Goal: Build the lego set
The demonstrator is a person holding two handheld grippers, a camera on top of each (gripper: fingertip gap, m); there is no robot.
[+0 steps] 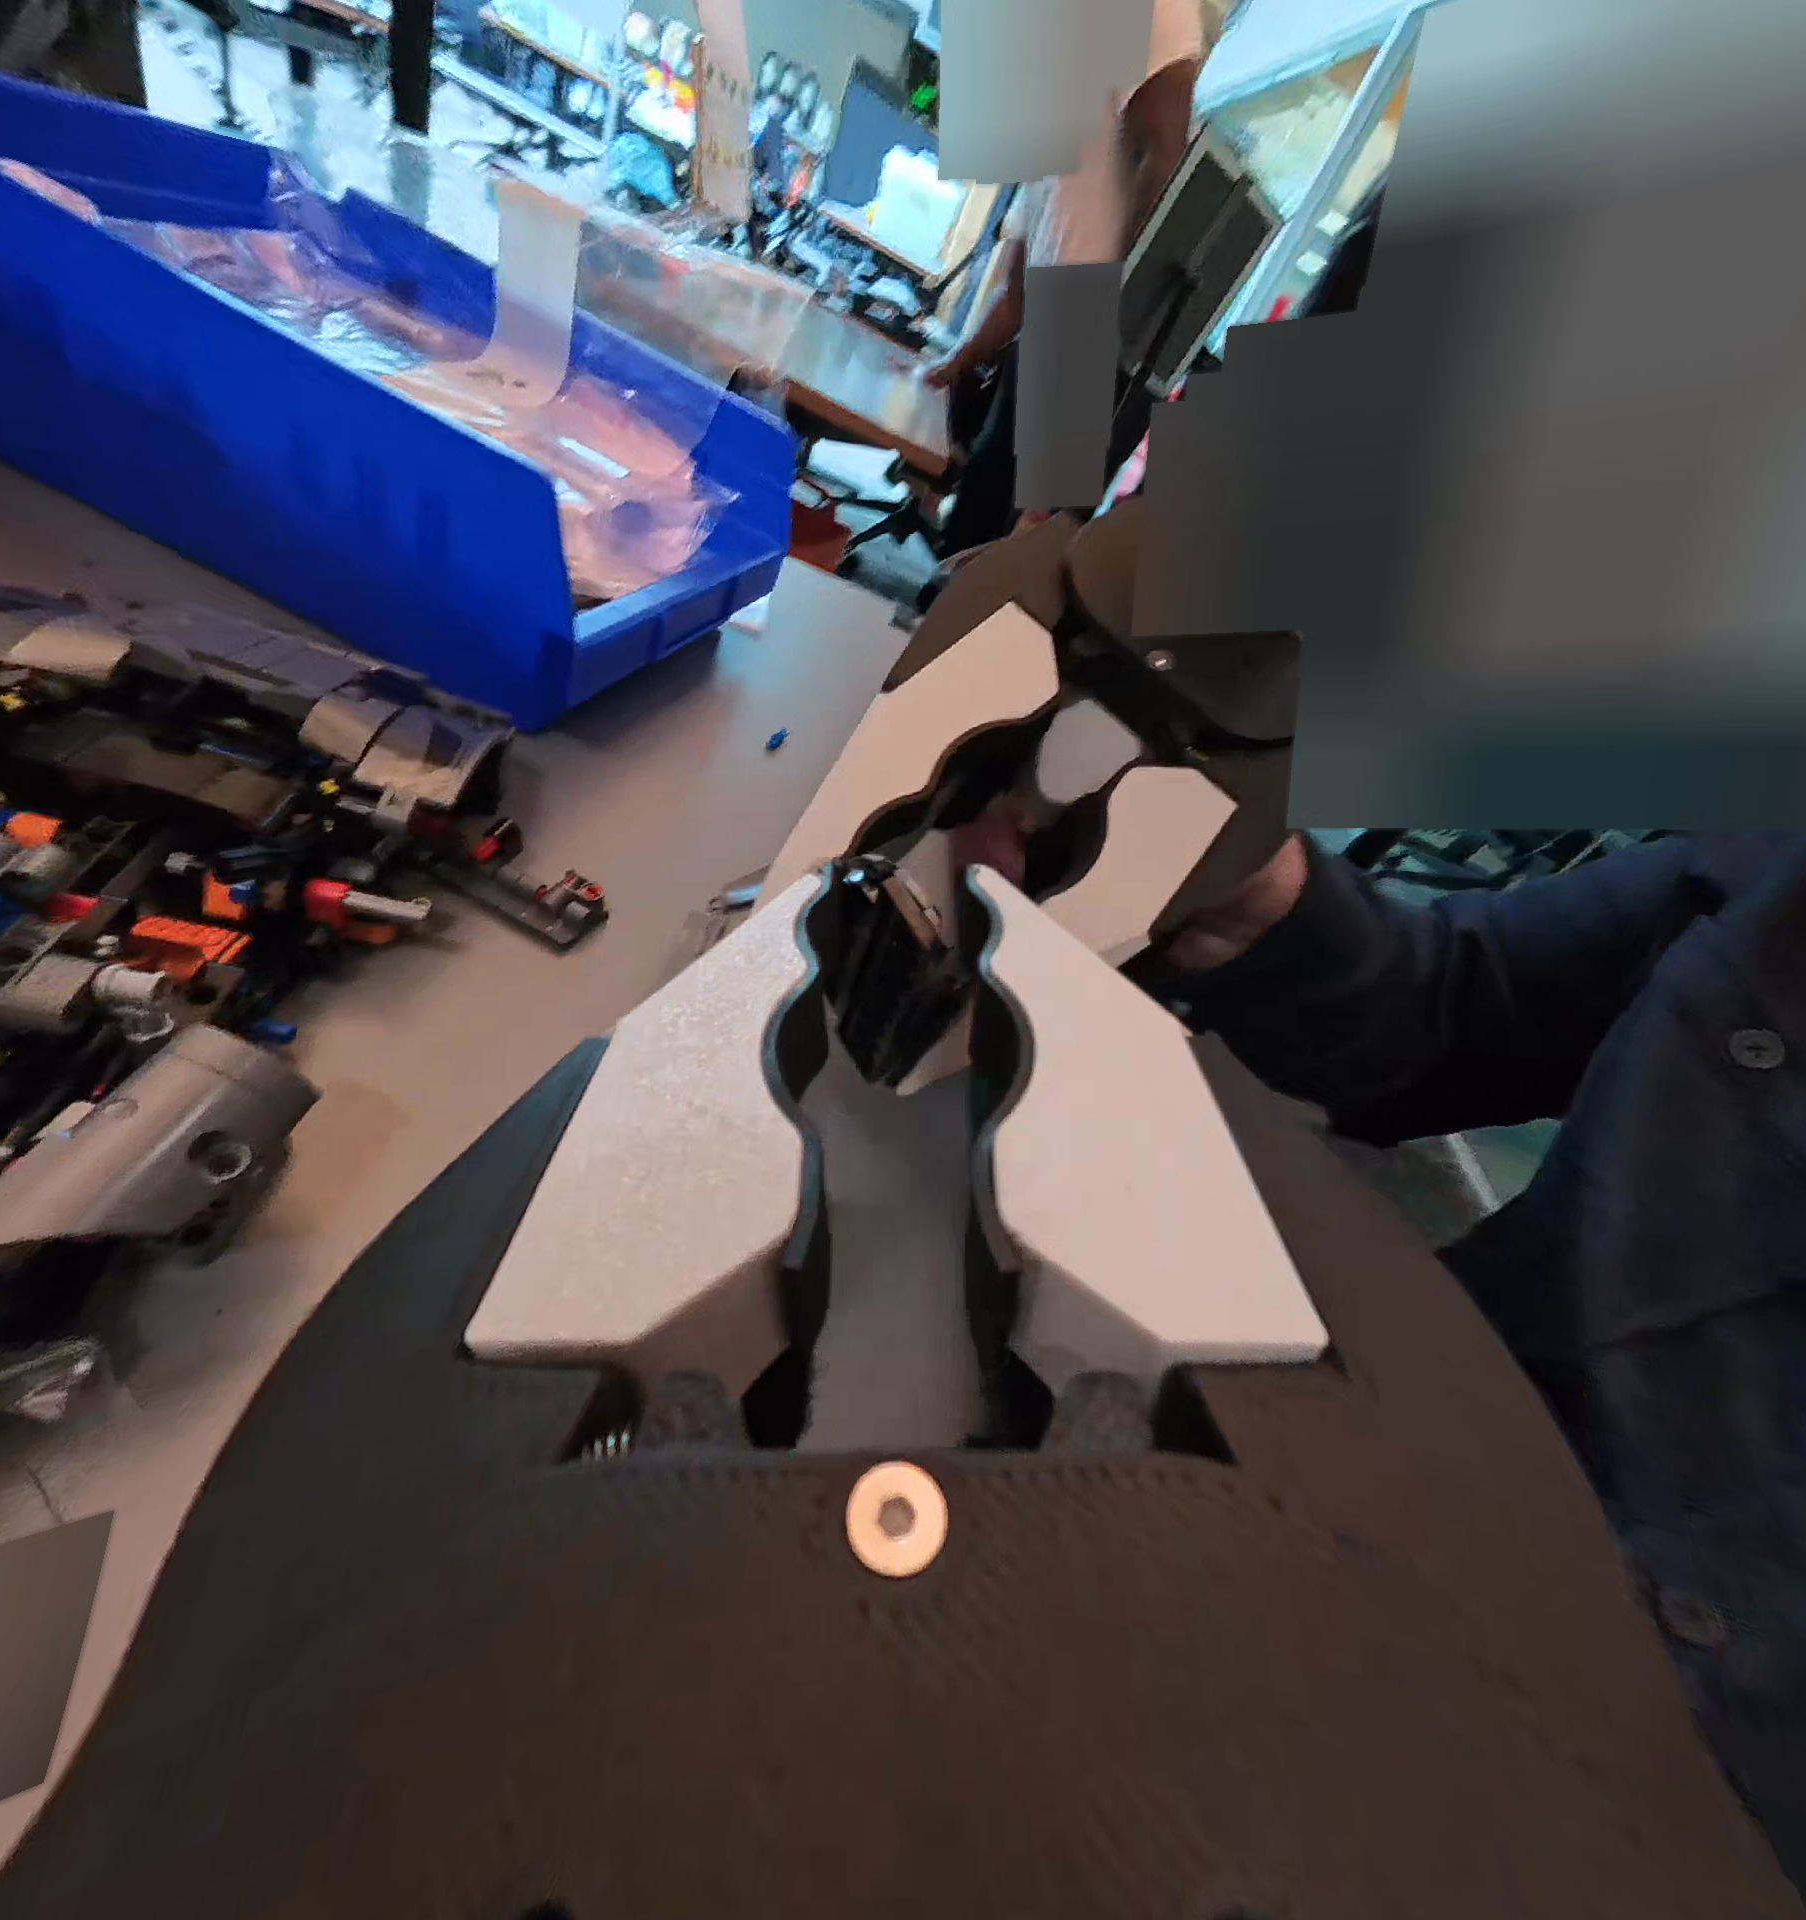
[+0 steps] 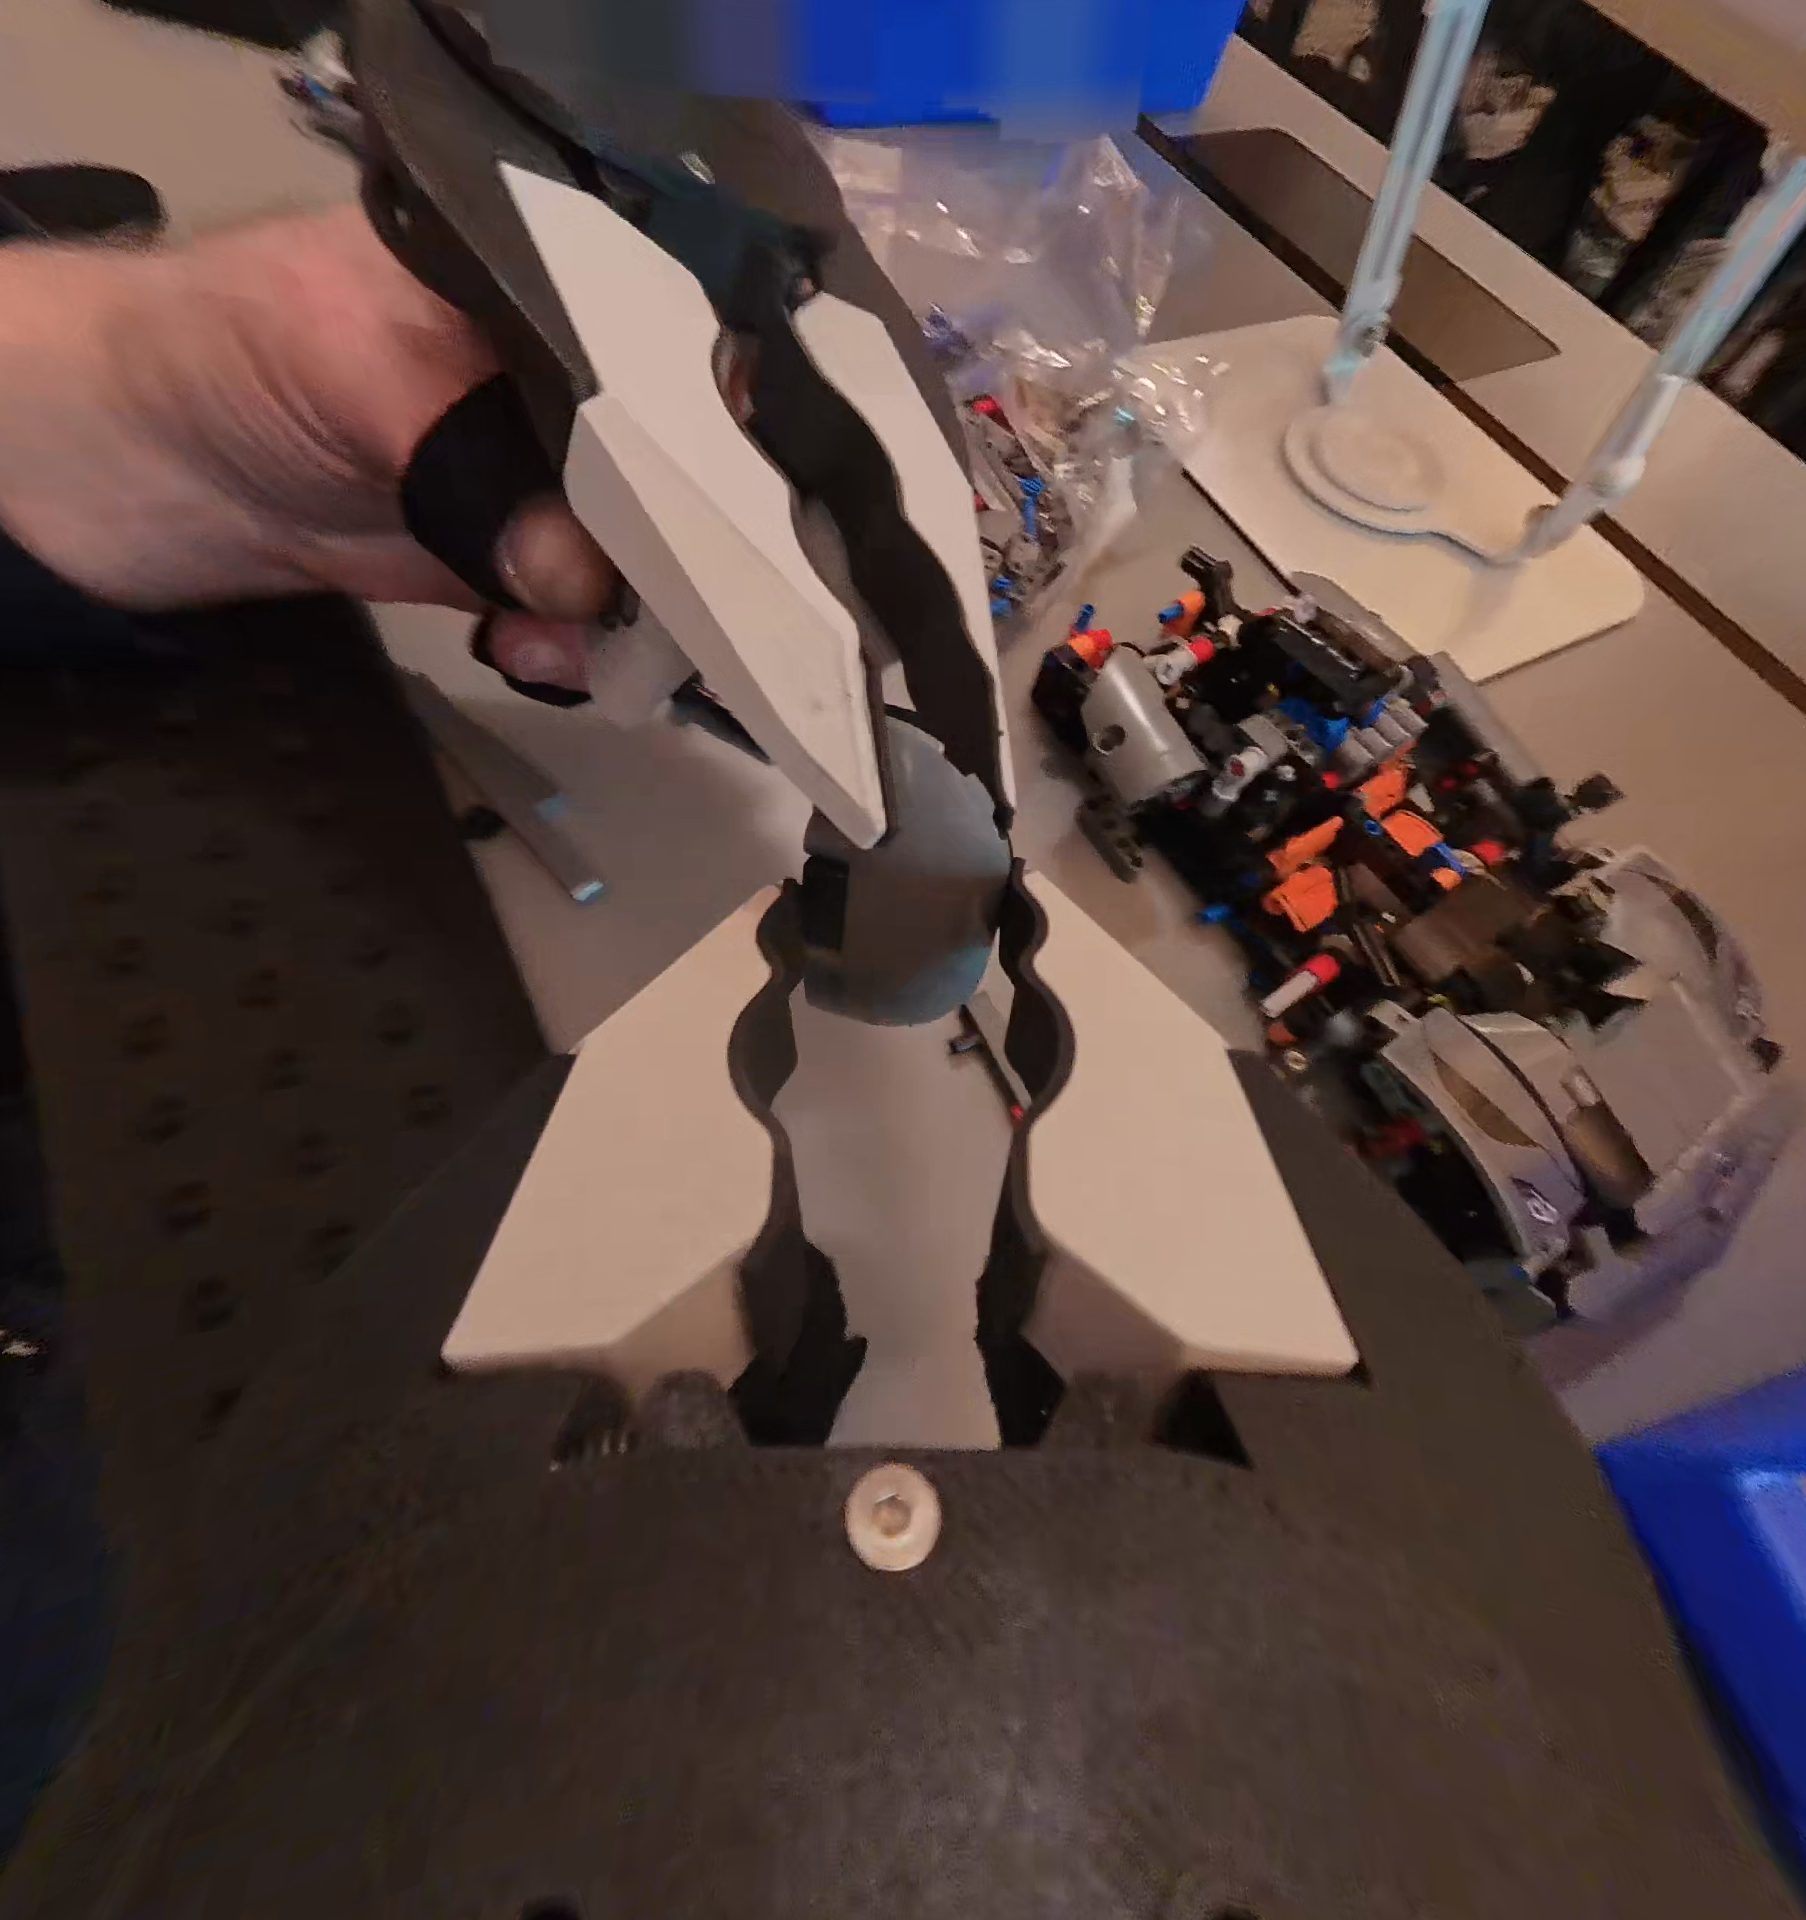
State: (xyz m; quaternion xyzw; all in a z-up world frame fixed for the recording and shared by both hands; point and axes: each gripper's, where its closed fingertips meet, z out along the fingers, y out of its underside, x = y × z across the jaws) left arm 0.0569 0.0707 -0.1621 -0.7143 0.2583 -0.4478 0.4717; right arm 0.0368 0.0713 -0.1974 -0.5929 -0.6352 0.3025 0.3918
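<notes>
My left gripper point(image 1: 899, 883) is shut on a small black lego piece point(image 1: 888, 987), held up above the table. My right gripper point(image 2: 897, 883) is shut on a rounded grey lego piece point(image 2: 909, 945) with a black part on its left side. The two grippers meet tip to tip. The left gripper point(image 2: 930, 821) comes down onto the grey piece from above in the right wrist view. The right gripper point(image 1: 972, 862) shows just beyond the black piece in the left wrist view. The half-built grey, black and orange lego model point(image 1: 151, 883) point(image 2: 1398, 831) lies on the table.
A long blue bin point(image 1: 307, 447) lined with clear plastic stands behind the model. Clear bags of parts point(image 2: 1034, 416) and a white stand base point(image 2: 1398, 488) lie beyond it. Another blue bin point(image 2: 1761, 1558) is at the lower right. A person's hands and dark sleeve point(image 1: 1501, 987) are close by. The tips of both grippers are at nearly the same place.
</notes>
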